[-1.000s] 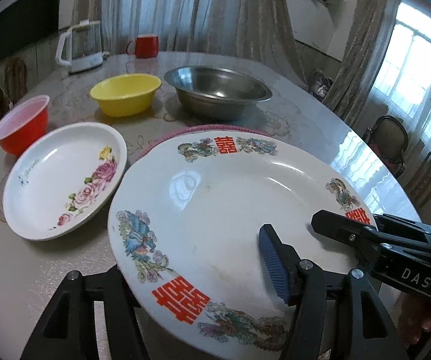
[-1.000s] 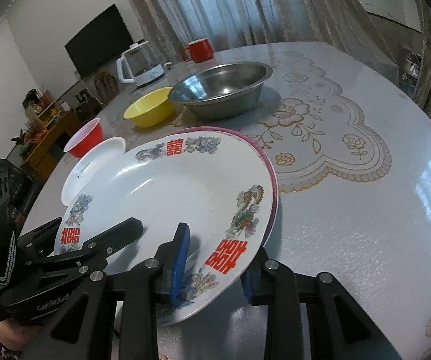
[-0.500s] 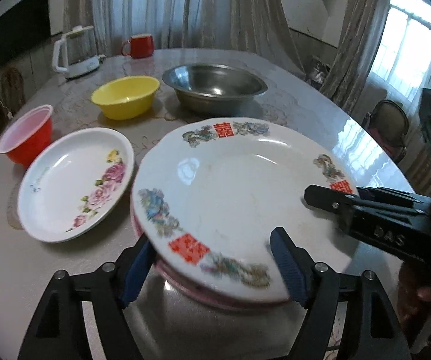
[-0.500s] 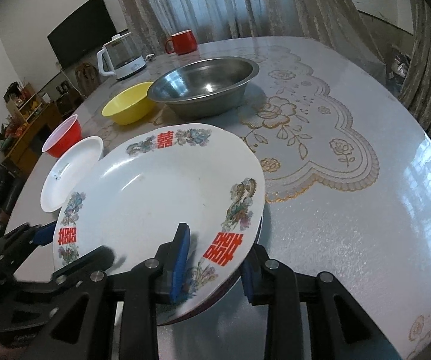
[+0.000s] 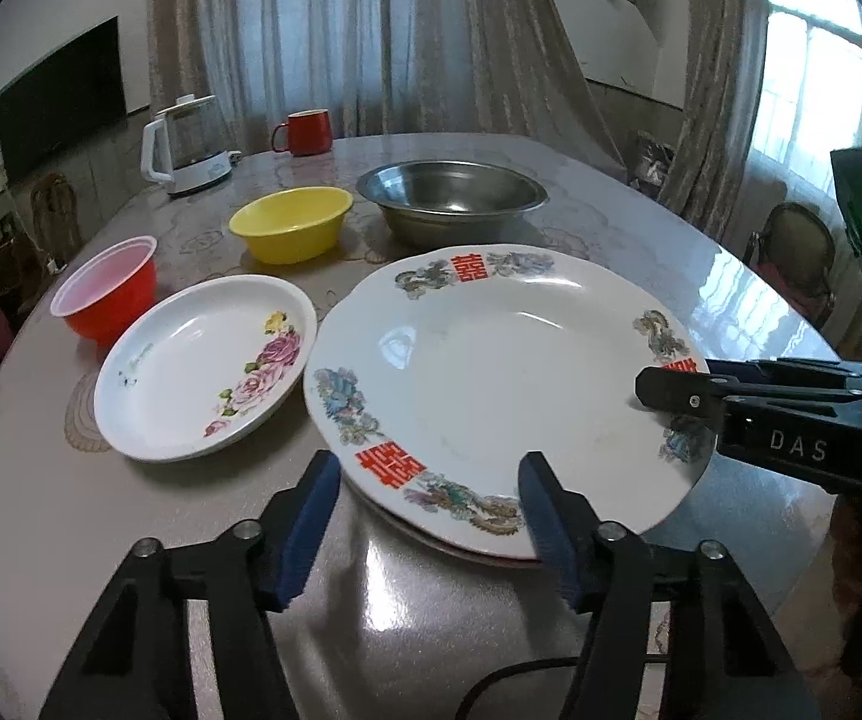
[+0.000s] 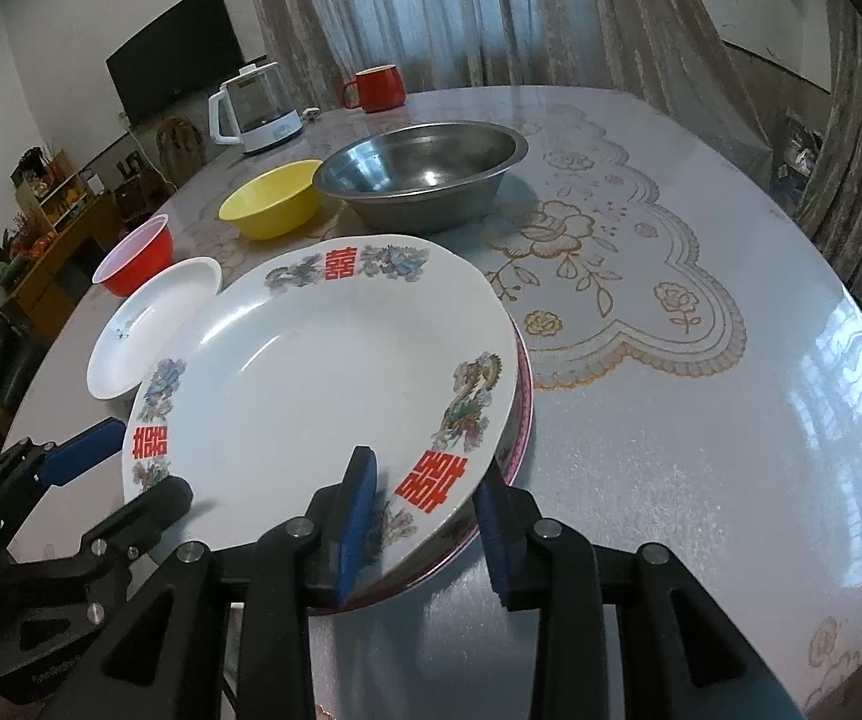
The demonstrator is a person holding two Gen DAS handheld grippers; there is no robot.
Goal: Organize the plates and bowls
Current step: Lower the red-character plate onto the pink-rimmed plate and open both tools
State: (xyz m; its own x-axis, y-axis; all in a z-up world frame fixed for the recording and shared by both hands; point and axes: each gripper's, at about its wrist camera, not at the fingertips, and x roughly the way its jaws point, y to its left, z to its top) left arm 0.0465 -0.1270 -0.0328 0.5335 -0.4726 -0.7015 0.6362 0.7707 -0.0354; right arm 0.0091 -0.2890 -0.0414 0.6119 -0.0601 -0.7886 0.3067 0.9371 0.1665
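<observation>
A large white plate (image 5: 490, 372) with red characters and bird patterns lies on a pink-rimmed plate (image 6: 522, 420). My right gripper (image 6: 425, 516) is shut on the large plate's near rim, one blue pad on top and the other under the edge. In the left wrist view that right gripper (image 5: 670, 390) reaches in from the right. My left gripper (image 5: 428, 516) sits just back from the plate's rim. Its jaws are closing, and the pads (image 5: 311, 510) stand apart to either side without touching the plate. The left gripper (image 6: 125, 474) also shows at the plate's left edge.
A small rose-patterned plate (image 5: 203, 366) lies left of the big one. Behind it stand a red bowl (image 5: 107, 294), a yellow bowl (image 5: 293, 228) and a steel bowl (image 5: 454, 198). A kettle (image 5: 185, 150) and a red mug (image 5: 305, 132) are at the table's far side.
My left gripper let go of the large plate's rim, opened and drew back from it. The right gripper kept its hold.
</observation>
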